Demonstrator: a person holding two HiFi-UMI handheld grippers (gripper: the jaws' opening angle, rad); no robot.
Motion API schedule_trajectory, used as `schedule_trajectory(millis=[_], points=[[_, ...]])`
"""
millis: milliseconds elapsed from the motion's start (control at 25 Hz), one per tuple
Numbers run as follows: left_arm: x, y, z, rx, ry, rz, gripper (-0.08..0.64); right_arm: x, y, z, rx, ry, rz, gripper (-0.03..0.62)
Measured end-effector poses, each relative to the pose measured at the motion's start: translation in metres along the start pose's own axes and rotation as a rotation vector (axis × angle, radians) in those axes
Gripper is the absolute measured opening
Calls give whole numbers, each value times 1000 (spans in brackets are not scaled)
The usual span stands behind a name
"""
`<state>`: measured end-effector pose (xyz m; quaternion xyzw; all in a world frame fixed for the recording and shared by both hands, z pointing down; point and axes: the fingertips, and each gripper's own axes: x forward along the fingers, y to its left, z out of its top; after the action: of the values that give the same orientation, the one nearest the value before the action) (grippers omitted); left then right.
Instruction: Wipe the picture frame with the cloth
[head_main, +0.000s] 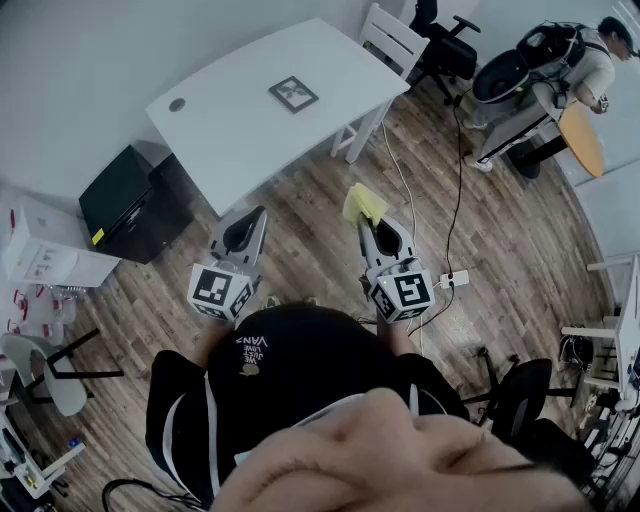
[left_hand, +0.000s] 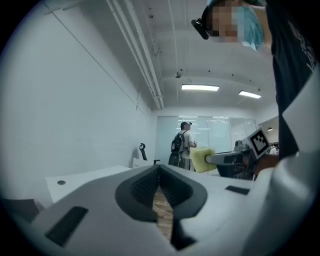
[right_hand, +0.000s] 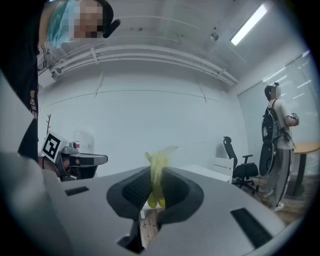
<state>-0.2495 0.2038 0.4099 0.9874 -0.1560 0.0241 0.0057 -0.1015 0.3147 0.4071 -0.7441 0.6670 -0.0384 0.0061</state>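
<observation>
Wood floor (head_main: 300, 240) fills most of my head view, with a white table (head_main: 230, 130) standing ahead of me against the wall. On it lies the frame (head_main: 293, 94), toward the table's right end and about midway between its long edges; it seems to lie flat, though from this height I cannot be sure. A small round hole (head_main: 177, 104) sits near the table's left corner. Nothing touches the frame, and both grippers are well short of the table's near edge, held over the floor.

My left gripper (head_main: 252, 222) points toward the table. In its own view the left gripper (left_hand: 159, 170) has its jaws closed tip to tip with nothing between them, only floor showing through the gap below.

My right gripper (head_main: 372, 228) is clamped on the cloth (head_main: 364, 203), a yellow bunch that sticks out past the tips. In the right gripper view the cloth (right_hand: 157, 175) is pinched upright between the two pads, a tuft rising above them and a fold hanging below. The left gripper view shows the same cloth (left_hand: 201, 159) from the side.

A black box (head_main: 130, 200) stands on the floor beside the table's left end. A person (right_hand: 277, 145) with a backpack stands well apart, near a round table.
</observation>
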Motion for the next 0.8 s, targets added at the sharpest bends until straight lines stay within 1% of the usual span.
schedule_trajectory(millis=[200,400,800], points=[[8,-7,-1,-10,-1,14,17,-3,-13,-2,36,-3,19,44],[17,-15,-7,-24,4,29,15,-7,-27,-8,52,8,31,44],[34,-44,-22,-38,26,73,17,-15,-57,-25,65,39,85,44]])
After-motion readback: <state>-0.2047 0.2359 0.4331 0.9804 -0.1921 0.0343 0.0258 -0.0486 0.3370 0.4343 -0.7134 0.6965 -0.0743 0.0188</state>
